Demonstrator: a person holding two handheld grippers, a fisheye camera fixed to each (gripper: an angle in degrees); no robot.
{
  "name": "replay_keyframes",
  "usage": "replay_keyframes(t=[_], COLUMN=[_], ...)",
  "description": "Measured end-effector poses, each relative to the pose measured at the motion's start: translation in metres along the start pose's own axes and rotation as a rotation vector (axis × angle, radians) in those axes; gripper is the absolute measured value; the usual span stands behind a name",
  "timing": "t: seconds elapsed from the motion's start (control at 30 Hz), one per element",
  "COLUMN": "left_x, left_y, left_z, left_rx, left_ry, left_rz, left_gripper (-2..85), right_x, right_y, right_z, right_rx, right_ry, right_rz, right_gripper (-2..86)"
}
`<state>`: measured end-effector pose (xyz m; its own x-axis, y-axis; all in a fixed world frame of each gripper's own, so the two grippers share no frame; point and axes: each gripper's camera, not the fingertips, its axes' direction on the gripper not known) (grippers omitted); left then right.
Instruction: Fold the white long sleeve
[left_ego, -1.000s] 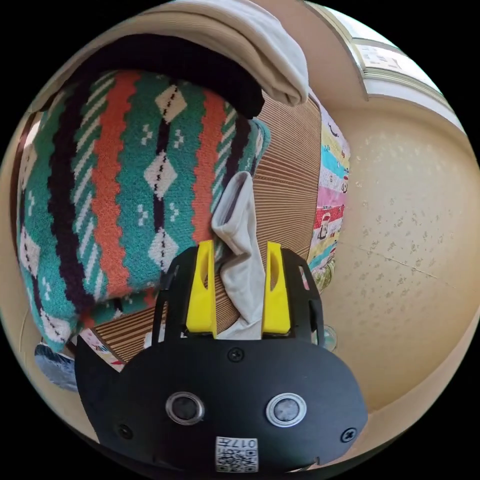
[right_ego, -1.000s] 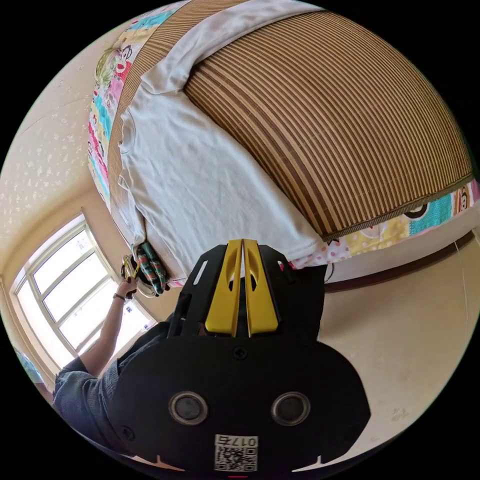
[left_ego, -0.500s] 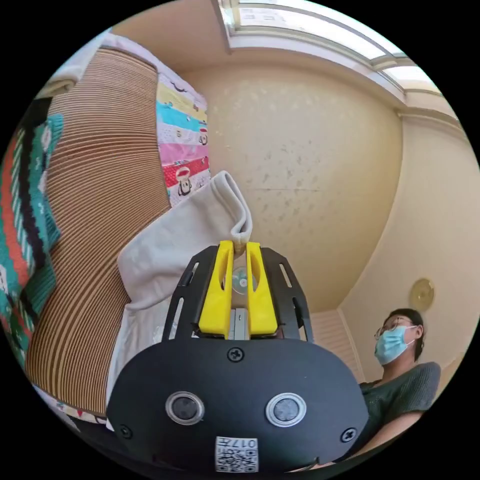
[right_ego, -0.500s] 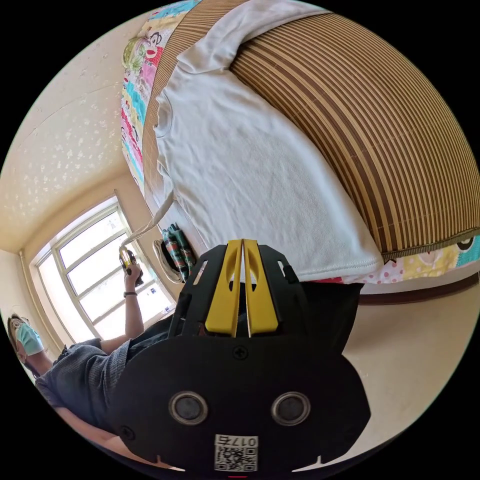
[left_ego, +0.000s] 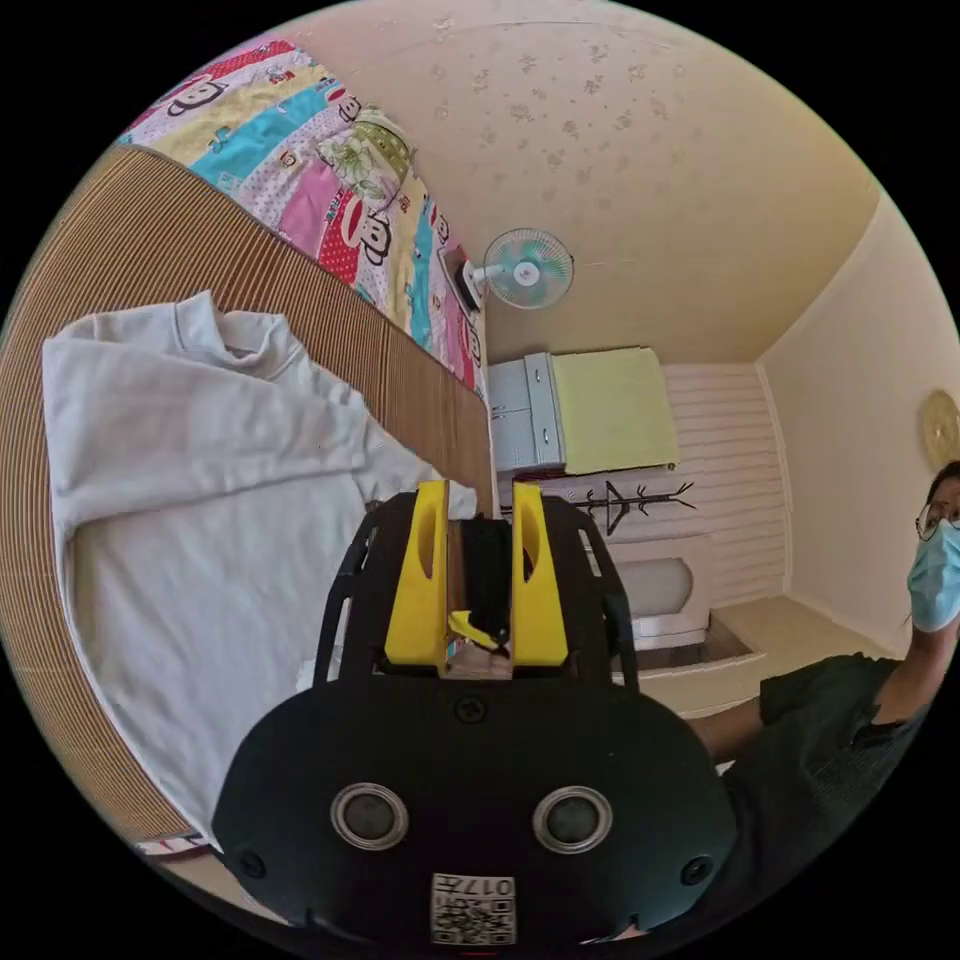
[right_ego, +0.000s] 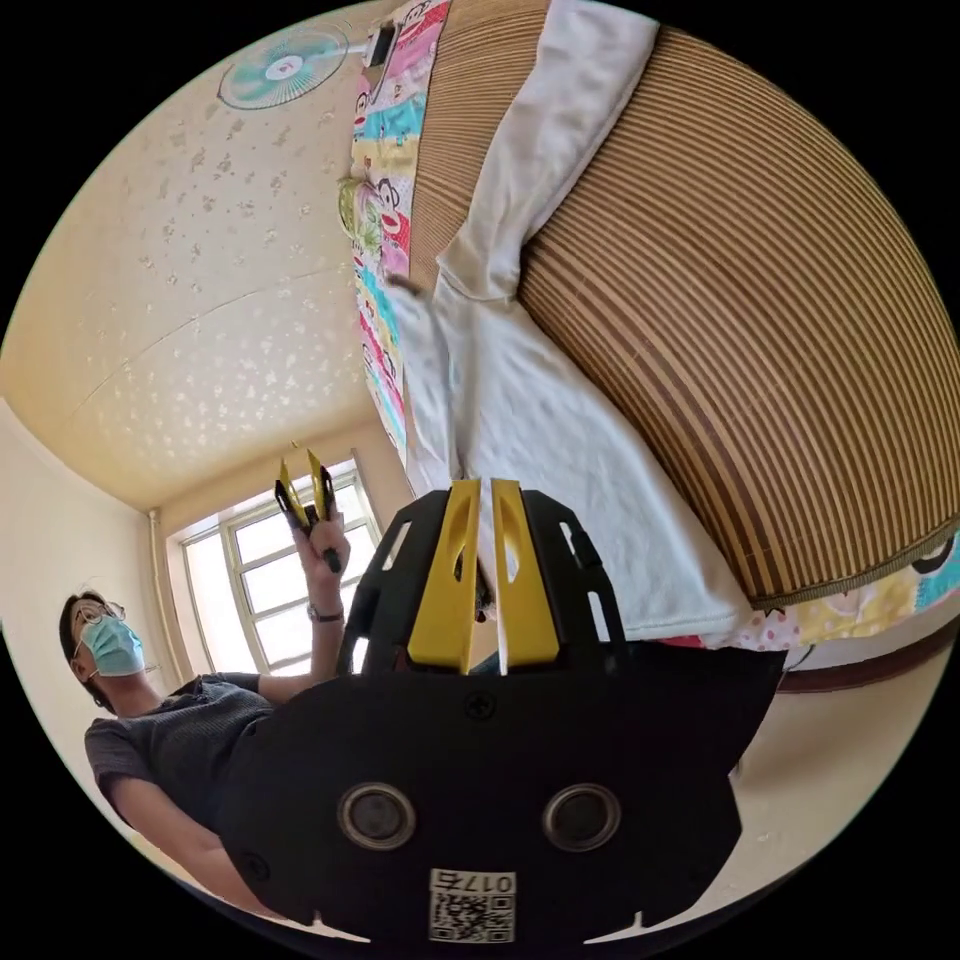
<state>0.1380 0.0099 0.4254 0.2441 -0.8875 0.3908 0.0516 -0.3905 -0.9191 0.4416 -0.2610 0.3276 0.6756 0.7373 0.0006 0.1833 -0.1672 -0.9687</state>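
Observation:
The white long sleeve shirt (left_ego: 200, 540) lies flat on the striped bamboo mat (left_ego: 120, 230), and one sleeve (left_ego: 210, 410) is folded across its chest. My left gripper (left_ego: 476, 490) hovers above the shirt's side, open, with no cloth between its jaws. In the right gripper view the shirt (right_ego: 560, 440) stretches away with its other sleeve (right_ego: 560, 130) extended along the mat (right_ego: 780, 300). My right gripper (right_ego: 483, 486) is shut over the shirt near the hem, and no cloth shows clamped in it. The left gripper (right_ego: 305, 475) is also seen there, raised in a hand, jaws apart.
A colourful patchwork quilt (left_ego: 300, 150) borders the mat's far edge. A wall fan (left_ego: 525, 268), a grey cabinet with a yellow cover (left_ego: 580, 410) and a window (right_ego: 270, 570) stand around the room. The person (right_ego: 170, 720) sits beside the bed.
My left gripper shut on the sleeve cuff, carried it over the shirt, then let go and opened; the sleeve now lies across the chest. Both cameras have swung round. The right gripper stays shut.

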Motion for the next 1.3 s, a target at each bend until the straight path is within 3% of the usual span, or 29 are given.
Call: replay_keyframes(t=[0.4,0.57,0.67,0.8,0.83,0.93,1.0,1.1,1.13,1.2,1.3], left_x=[-0.063,-0.063,-0.068,-0.068,-0.066,-0.064,-0.065,-0.068,-0.070,-0.075,-0.082], left_y=[0.153,0.167,0.170,0.167,0.165,0.161,0.158,0.155,0.154,0.153,0.152], left_z=[0.022,0.043,0.055,0.060,0.060,0.059,0.059,0.055,0.053,0.047,0.029], left_rx=[-0.247,-0.280,-0.281,-0.256,-0.250,-0.242,-0.240,-0.229,-0.226,-0.216,-0.170], left_ry=[-0.368,-0.414,-0.413,-0.387,-0.383,-0.387,-0.375,-0.364,-0.372,-0.378,-0.380], left_rz=[-0.249,-0.253,-0.281,-0.294,-0.286,-0.275,-0.282,-0.274,-0.270,-0.275,-0.291], left_gripper=[9.8,9.4,9.2,8.7,8.7,8.6,8.5,8.6,8.6,8.6,8.7], right_x=[0.065,0.078,0.075,0.021,0.004,-0.124,-0.224,-0.280,-0.282,-0.259,-0.212], right_y=[-0.109,-0.123,-0.122,-0.105,-0.102,-0.076,-0.031,0.015,0.019,0.019,0.013], right_z=[-0.071,-0.045,-0.027,-0.013,-0.010,0.037,0.114,0.235,0.261,0.359,0.408], right_rx=[0.653,0.767,0.781,0.805,0.791,0.627,0.488,0.248,0.158,-0.220,-0.481], right_ry=[-0.180,-0.124,-0.142,-0.112,-0.087,0.199,0.450,0.559,0.567,0.630,0.571], right_rz=[0.225,0.300,0.289,0.115,0.054,-0.414,-0.792,-1.117,-1.160,-1.158,-0.996], right_gripper=[10.2,10.6,6.1,3.5,3.4,3.0,2.9,2.8,2.8,2.7,2.9])
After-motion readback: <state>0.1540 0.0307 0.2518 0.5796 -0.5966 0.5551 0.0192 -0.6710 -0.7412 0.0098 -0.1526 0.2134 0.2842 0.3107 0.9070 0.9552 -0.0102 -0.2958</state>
